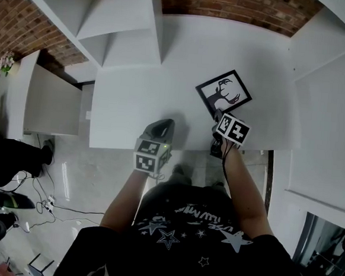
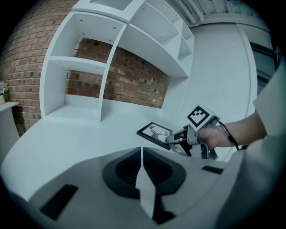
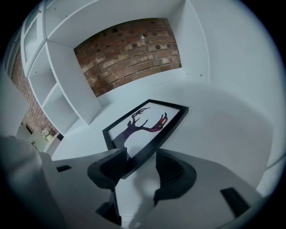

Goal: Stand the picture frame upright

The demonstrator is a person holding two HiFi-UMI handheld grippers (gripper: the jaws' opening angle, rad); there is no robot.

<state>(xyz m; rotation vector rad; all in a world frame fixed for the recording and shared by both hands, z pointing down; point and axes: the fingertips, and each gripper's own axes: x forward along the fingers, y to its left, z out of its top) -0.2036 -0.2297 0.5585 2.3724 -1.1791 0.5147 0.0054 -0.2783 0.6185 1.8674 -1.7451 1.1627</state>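
Straddling picture frame (image 3: 147, 123) corner, right gripper (image 3: 138, 163) spread wide; left gripper (image 2: 142, 154) closed

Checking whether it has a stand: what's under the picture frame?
The picture frame lies face up on the white table, one corner between the open jaws of the right gripper. Only table shows around it; its back, and any stand there, is covered.

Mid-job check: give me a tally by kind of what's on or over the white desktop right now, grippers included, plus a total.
Picture frame: 1, lying flat, black border, antlered silhouette print
Grippers: 2, the left gripper shut and empty, the right gripper open with the frame's near corner between its jaws
Total: 3
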